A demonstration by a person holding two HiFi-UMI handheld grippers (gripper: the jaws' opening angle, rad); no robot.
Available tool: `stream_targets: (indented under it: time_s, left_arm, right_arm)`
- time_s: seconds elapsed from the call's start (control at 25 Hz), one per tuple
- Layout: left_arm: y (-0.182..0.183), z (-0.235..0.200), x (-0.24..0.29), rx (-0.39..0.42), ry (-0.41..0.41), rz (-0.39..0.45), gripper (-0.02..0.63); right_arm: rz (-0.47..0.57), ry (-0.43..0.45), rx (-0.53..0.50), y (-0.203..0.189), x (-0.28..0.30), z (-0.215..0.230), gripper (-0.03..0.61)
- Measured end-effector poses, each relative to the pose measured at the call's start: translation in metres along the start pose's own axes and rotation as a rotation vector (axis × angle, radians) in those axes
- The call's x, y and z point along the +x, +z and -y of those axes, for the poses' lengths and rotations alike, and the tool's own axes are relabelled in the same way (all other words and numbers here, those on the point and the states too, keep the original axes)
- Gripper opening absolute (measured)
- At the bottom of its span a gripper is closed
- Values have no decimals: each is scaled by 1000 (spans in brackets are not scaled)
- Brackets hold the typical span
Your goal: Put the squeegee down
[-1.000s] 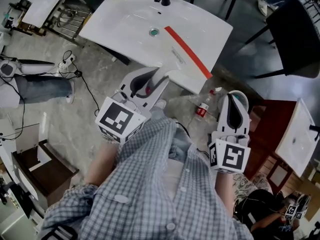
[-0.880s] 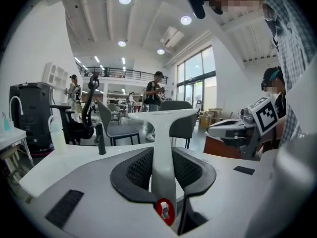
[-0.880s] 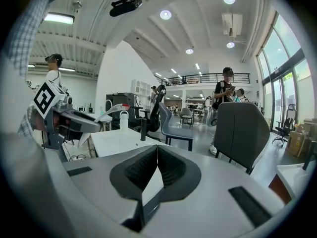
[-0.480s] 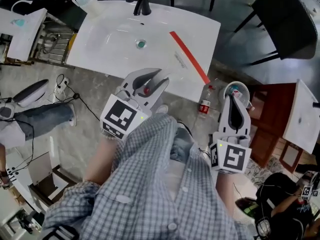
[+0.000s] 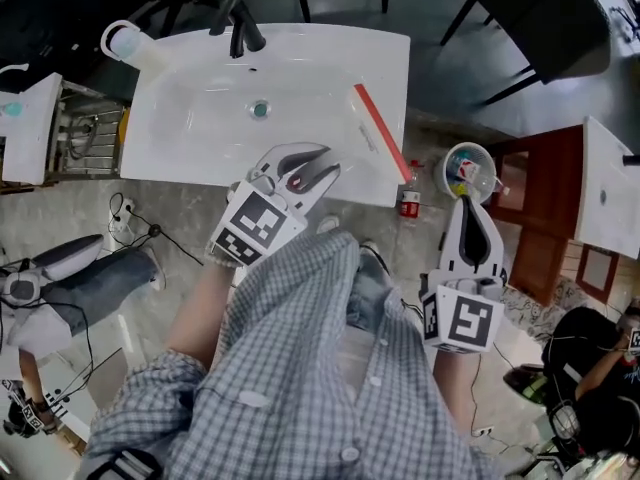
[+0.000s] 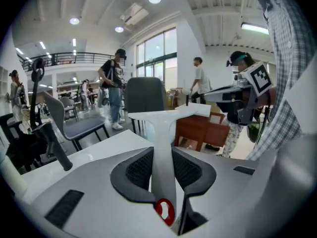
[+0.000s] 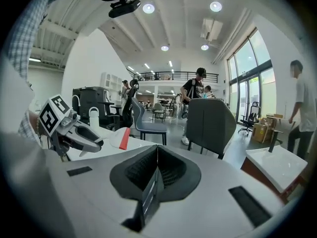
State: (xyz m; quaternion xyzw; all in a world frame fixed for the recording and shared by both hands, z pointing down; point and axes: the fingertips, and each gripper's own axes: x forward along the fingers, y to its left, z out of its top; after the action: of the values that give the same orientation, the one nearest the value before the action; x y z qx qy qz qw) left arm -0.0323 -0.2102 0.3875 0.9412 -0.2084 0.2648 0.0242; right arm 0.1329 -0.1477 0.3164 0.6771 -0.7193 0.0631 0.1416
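Far left, white bottle at the back-left corner of the washbasin, black faucet at its rear, drain in the bowl. The left gripper sits over the basin's front edge, its fingers pinching the white handle of the squeegee. The handle runs forward between the pads, red hang hole near the gripper body, T-shaped head out ahead. The squeegee's red blade strip lies diagonally over the right part of the basin top, reaching toward the front-right corner; cannot tell if it touches the surface or hangs just above. Just right of that corner, down on the floor, stands a small red-labelled bottle, then a white bucket with small items inside. The right gripper is apart from the basin, over the floor, tip pointing at the bucket, its fingers pressed together with nothing between them. Brown cabinet further right, second white basin at the right edge. Checked shirt fills the bottom of the head view
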Motion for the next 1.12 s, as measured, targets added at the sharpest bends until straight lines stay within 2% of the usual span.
stream_targets:
  time_s: [0.2,0.48,0.84,1.12]
  left_arm:
    - [-20,8,22,65,-107,-76,104]
    - [-50,13,44,150,-214,-181,104]
    - [-76,19,66,245,-315,-274,104]
    - [-95,22,72,255,-344,-320,104]
  right_arm:
    - [-16,-67,21,-5,-11,5,9]
    - [-44,-148,45,-15,-22,10,9]
    - [-68,-204,64,-20,-28,14,9]
    - [-84,-230,71,-25,-29,14,9]
